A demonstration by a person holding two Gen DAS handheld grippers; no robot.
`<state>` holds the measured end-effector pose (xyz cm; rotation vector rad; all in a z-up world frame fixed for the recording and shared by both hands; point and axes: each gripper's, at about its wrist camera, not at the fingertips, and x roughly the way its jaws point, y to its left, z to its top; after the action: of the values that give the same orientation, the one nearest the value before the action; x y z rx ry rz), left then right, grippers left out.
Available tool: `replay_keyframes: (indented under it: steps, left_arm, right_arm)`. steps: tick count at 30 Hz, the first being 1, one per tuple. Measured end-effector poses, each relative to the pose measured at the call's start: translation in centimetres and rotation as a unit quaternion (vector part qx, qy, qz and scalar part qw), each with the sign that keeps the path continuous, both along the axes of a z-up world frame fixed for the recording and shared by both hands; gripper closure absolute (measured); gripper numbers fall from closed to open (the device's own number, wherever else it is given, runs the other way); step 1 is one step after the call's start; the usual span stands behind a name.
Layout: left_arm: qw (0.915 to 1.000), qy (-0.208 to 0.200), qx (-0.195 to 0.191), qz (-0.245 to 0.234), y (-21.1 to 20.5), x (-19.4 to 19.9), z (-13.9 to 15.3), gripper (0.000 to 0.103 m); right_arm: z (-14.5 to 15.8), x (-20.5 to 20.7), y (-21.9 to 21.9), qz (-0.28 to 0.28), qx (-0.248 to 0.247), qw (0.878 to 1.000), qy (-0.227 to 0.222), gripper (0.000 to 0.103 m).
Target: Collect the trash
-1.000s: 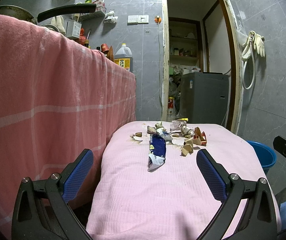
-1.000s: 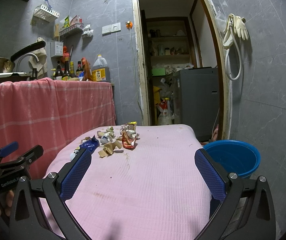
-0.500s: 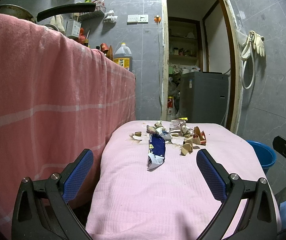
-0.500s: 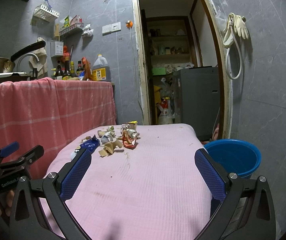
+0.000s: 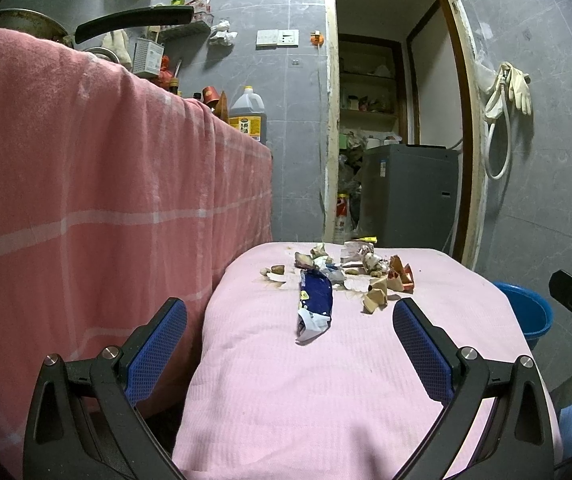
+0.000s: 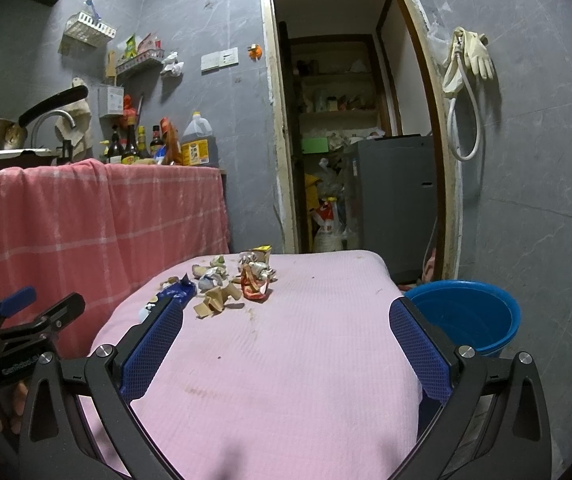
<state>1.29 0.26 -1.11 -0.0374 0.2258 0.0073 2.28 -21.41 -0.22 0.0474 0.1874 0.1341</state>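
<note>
While the trash pile (image 5: 342, 276) sits untouched at the far end of the pink-covered table (image 5: 326, 392), the smart play is to start with its nearest piece, the blue wrapper (image 5: 315, 304), pinching across its narrow width. The blue bucket (image 6: 466, 316) waits just off the table's right edge. The left gripper (image 5: 290, 344) hovers level over the table's near end, jaws spread wide, empty. The right gripper (image 6: 286, 344) likewise, released, aimed down the table.
</note>
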Motion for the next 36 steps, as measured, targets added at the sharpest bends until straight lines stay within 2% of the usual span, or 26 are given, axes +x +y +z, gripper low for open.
replay_keyframes:
  steps: [5,10,21,29,32,36]
  left_arm:
    - [0.9999,-0.016,-0.005,-0.003,0.1,0.3,1.0,0.002]
    - [0.9993,-0.037,-0.002,-0.004,0.1,1.4,2.0,0.002]
    - [0.9985,-0.055,-0.004,0.002,1.0,5.4,3.4,0.002]
    - [0.9983,-0.054,-0.016,0.017,2.0,8.9,3.6,0.002]
    - [0.9987,-0.041,-0.025,0.017,2.2,10.2,3.3,0.002]
    - [0.9996,-0.006,-0.024,0.017,2.2,11.9,2.6,0.002]
  right_arm:
    - [0.5,0.3,-0.8,0.003,0.003,1.000,-0.001,0.000]
    - [2.0,1.3,-0.6,0.012,-0.004,1.000,-0.026,0.000]
    - [4.0,6.7,0.3,0.033,-0.010,0.998,-0.050,0.000]
    - [4.2,11.3,1.2,0.052,-0.022,0.998,-0.042,0.000]
    - [3.9,12.6,1.7,0.056,-0.032,0.997,-0.036,0.000]
    - [3.2,14.7,1.9,0.063,-0.036,0.997,-0.006,0.000]
